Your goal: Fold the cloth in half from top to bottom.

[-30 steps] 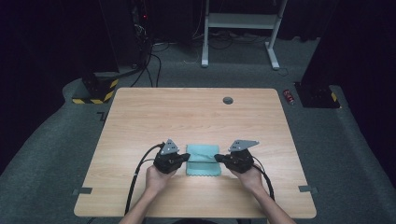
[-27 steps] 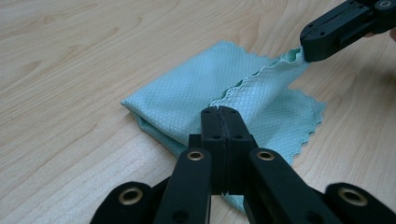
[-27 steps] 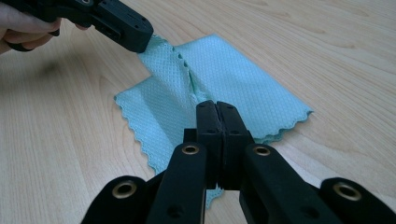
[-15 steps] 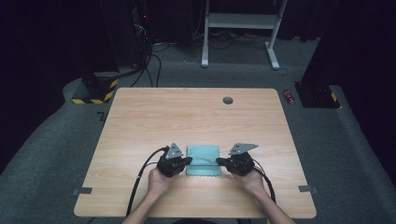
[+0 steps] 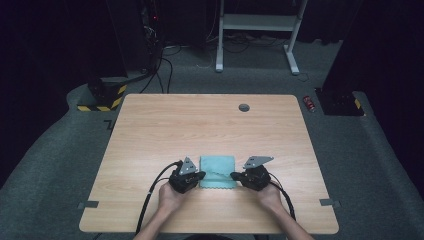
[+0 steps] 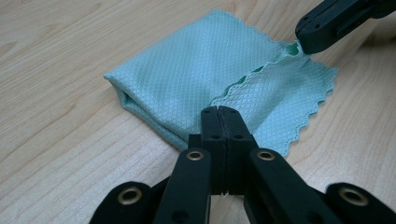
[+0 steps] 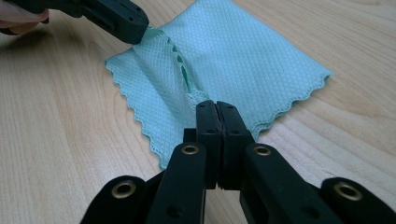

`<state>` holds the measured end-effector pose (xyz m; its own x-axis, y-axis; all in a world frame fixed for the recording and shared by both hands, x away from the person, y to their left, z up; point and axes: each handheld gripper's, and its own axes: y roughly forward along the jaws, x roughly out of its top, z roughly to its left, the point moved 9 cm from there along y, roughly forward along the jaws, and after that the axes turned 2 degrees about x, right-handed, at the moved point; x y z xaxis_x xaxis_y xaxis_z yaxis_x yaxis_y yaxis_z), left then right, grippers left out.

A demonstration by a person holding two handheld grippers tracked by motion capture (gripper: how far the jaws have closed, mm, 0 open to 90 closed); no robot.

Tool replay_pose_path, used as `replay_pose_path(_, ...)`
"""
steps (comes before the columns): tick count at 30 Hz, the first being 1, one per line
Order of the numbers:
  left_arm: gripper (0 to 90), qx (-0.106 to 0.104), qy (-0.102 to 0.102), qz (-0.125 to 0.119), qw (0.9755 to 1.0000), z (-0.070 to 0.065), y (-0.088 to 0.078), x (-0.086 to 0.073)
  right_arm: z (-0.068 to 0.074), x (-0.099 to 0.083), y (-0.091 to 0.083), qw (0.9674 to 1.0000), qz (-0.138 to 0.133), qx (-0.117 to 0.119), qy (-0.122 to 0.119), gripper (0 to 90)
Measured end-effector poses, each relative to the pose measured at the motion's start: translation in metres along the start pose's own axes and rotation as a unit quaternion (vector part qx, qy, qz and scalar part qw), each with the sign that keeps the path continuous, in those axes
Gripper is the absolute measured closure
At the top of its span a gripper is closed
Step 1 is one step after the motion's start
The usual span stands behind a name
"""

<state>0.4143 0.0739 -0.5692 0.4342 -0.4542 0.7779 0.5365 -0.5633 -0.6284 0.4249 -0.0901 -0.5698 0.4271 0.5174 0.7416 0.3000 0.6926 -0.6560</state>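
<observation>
A folded teal cloth with scalloped edges lies on the wooden table near its front edge. My left gripper is at the cloth's left side, shut on the upper layer's edge. My right gripper is at the cloth's right side, shut on the same layer. In the left gripper view the jaws are pressed together on the cloth, and the right gripper pinches the far corner. In the right gripper view the jaws are closed on the cloth, with the left gripper beyond.
A small round grommet sits near the table's far edge. Cables trail from both grippers toward the front edge. On the floor beyond are a red can, a white stand and a yellow-black striped block.
</observation>
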Motion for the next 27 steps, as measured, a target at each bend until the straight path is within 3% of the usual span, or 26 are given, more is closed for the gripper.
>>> replay_pose_path(27,85.5,-0.019,-0.003,0.012,0.9997,-0.007,-0.006,-0.013,0.006,-0.013,0.001,0.9997,0.011,0.016,0.011,85.7)
